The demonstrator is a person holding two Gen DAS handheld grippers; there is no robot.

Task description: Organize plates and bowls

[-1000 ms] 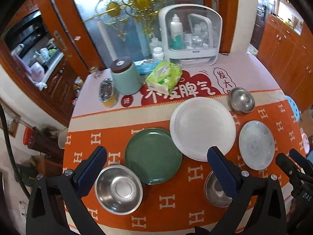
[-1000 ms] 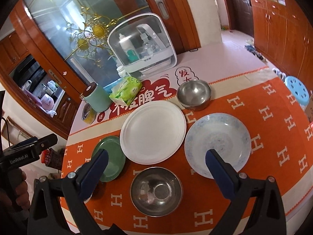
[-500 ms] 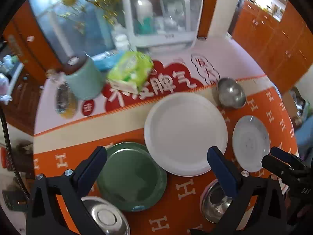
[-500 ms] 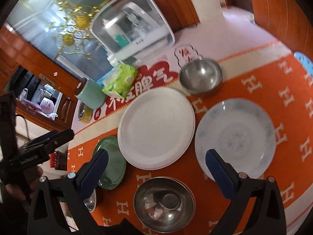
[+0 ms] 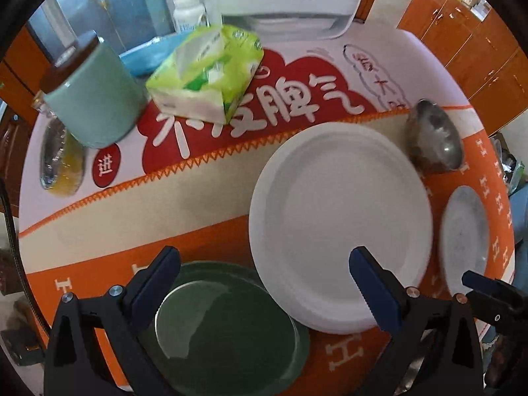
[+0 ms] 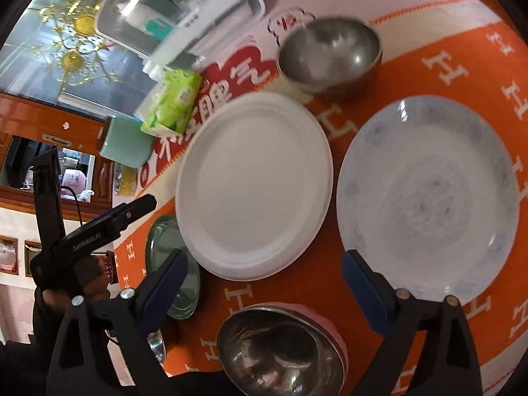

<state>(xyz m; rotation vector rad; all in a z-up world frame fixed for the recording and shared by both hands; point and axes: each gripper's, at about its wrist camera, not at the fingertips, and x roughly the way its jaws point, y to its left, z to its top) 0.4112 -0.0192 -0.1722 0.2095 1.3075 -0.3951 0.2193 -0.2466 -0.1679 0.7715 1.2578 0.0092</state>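
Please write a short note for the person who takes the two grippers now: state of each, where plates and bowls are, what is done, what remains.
Left hand-held gripper: open, empty, above the green plate.
Right hand-held gripper: jaws closing, nothing between them, above the near steel bowl.
White plate in the middle, pale blue plate beside it, second steel bowl behind them.
Done: nothing stacked.
Left: gather plates together, bowls together.

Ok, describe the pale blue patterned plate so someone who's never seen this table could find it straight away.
Start at the big white plate in the middle of the orange tablecloth. To its right in the right wrist view, apart from it, lies the pale blue plate, with a steel bowl beyond it. It alone carries a faint blue speckled rim pattern; the neighbouring plates are plain white and dark green.
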